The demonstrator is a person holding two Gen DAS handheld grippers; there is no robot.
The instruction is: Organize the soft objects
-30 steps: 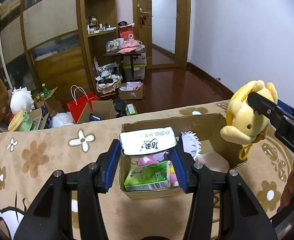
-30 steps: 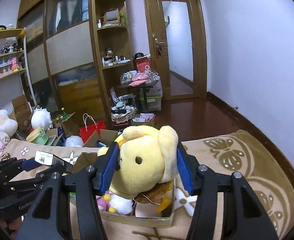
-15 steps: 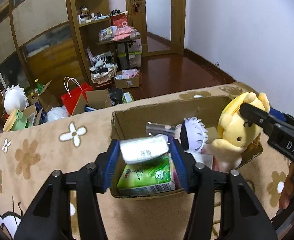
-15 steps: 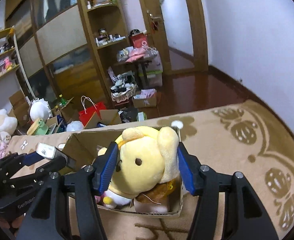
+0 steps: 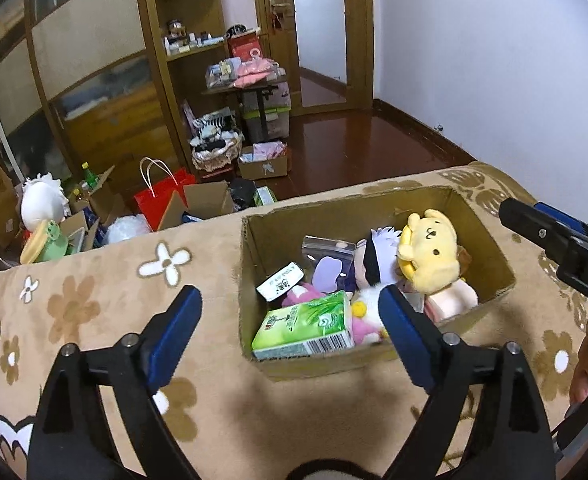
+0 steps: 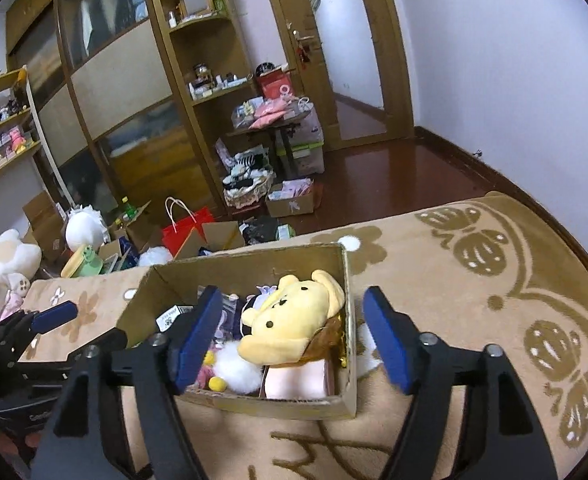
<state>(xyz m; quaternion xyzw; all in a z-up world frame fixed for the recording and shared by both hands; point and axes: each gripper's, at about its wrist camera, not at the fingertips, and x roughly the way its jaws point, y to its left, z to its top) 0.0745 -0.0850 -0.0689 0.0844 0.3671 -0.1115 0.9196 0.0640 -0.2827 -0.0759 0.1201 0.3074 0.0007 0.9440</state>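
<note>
A cardboard box point(image 5: 490, 236) stands on the tan flowered blanket and also shows in the right wrist view point(image 6: 346, 280). In it lie a yellow dog plush point(image 5: 430, 256), seen in the right wrist view too point(image 6: 289, 320), a white tissue pack point(image 5: 279, 287), a green tissue pack point(image 5: 306, 326), a dark-haired doll point(image 5: 372, 262) and a clear zip bag point(image 5: 328, 256). My left gripper point(image 5: 289, 332) is open and empty just in front of the box. My right gripper point(image 6: 289, 340) is open and empty above the box's near side.
The blanket point(image 5: 93, 300) spreads left and right of the box. Beyond its far edge the floor holds a red paper bag point(image 5: 161, 196), open cartons and white plush toys point(image 5: 41, 204). Shelves and a door line the back wall.
Both grippers have opened. The white tissue pack dropped from the left gripper into the box. The yellow plush dropped from the right gripper into the box. Both grippers drew back.
</note>
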